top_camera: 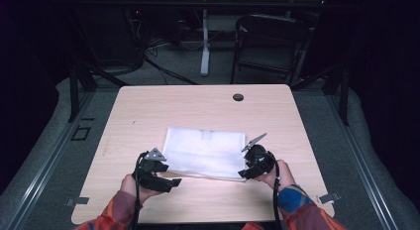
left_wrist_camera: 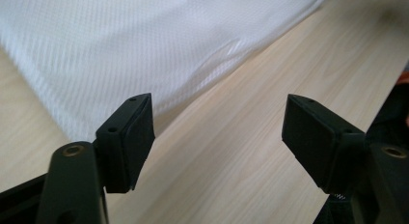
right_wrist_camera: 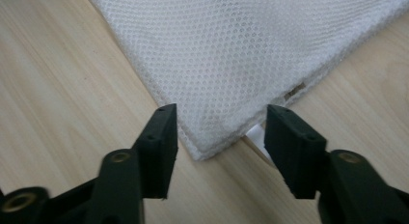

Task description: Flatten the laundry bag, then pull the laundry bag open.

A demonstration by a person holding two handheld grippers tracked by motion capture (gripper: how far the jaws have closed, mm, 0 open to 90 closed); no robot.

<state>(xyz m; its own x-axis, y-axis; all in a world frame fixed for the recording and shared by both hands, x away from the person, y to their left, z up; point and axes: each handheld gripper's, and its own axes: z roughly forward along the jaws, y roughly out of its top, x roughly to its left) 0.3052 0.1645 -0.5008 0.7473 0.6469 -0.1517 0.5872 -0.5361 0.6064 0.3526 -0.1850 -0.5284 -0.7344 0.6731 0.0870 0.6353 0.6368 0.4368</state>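
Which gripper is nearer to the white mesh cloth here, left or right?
Right. The right gripper has its open jaws straddling a corner of the white mesh cloth. The left gripper, also open, hangs over bare table just off the cloth's edge.

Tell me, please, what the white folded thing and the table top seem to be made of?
White folded cloth: probably a synthetic mesh fabric, matt; small regular holes and a stitched hem show in the right gripper view. Table: pale wood-grain surface, likely laminate, smooth with a faint sheen.

Bare table [top_camera: 148,111] lies all round the flat white mesh cloth [top_camera: 205,153]; nothing else stands in the way.
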